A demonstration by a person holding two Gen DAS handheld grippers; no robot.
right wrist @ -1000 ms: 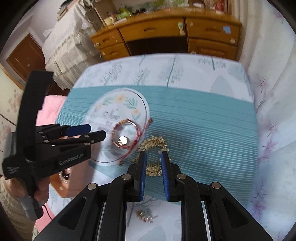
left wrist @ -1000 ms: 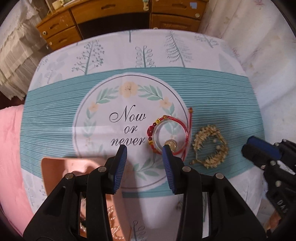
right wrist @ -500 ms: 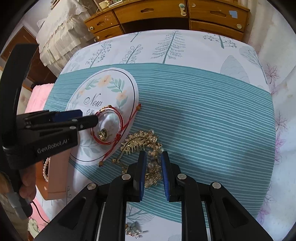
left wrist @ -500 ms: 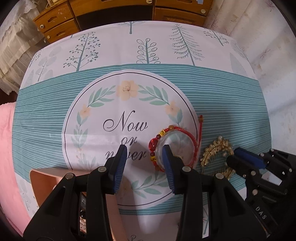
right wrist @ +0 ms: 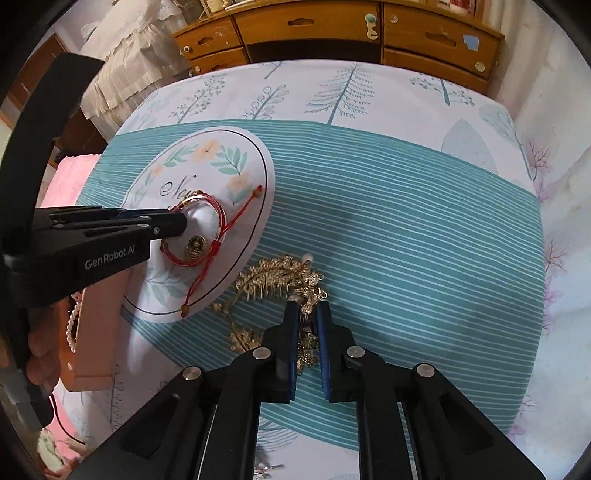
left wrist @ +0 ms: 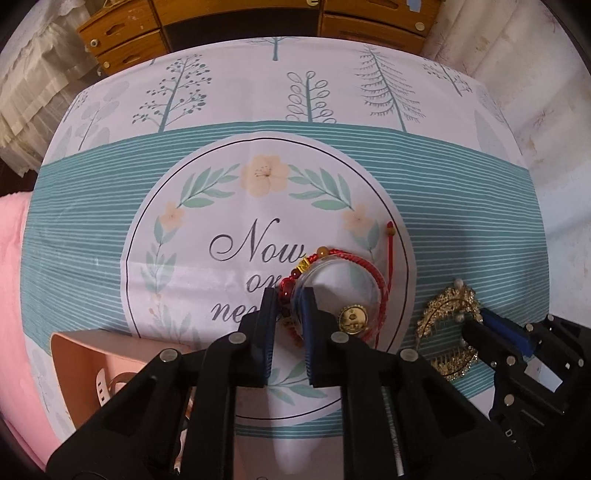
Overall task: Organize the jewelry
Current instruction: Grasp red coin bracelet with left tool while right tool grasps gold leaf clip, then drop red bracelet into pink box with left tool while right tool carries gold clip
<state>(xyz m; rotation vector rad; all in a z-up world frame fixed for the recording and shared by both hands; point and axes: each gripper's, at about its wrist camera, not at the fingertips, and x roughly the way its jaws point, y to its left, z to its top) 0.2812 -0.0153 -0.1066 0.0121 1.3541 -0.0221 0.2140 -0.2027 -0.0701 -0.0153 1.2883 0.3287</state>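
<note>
A red cord bracelet (left wrist: 373,273) with beads and a gold coin charm lies on the round print of the tablecloth. My left gripper (left wrist: 290,301) has its jaws narrowed around the bracelet's beaded left side; the bracelet (right wrist: 218,214) also shows in the right wrist view. A gold hair comb ornament (right wrist: 275,278) lies on the teal stripes to the right of it. My right gripper (right wrist: 306,319) has its jaws close on either side of the ornament's right end, and the gripper shows at the ornament (left wrist: 448,306) in the left wrist view.
A pink open box (left wrist: 110,345) holding a pearl strand (right wrist: 72,321) stands at the table's near left. A wooden dresser (right wrist: 332,29) stands beyond the far edge. A pink cloth (left wrist: 11,295) lies to the left. A white curtain (right wrist: 565,258) hangs on the right.
Both grippers moved forward and down onto the jewelry. The left jaws narrowed around the bracelet's beaded side. The right jaws now straddle the ornament's end.
</note>
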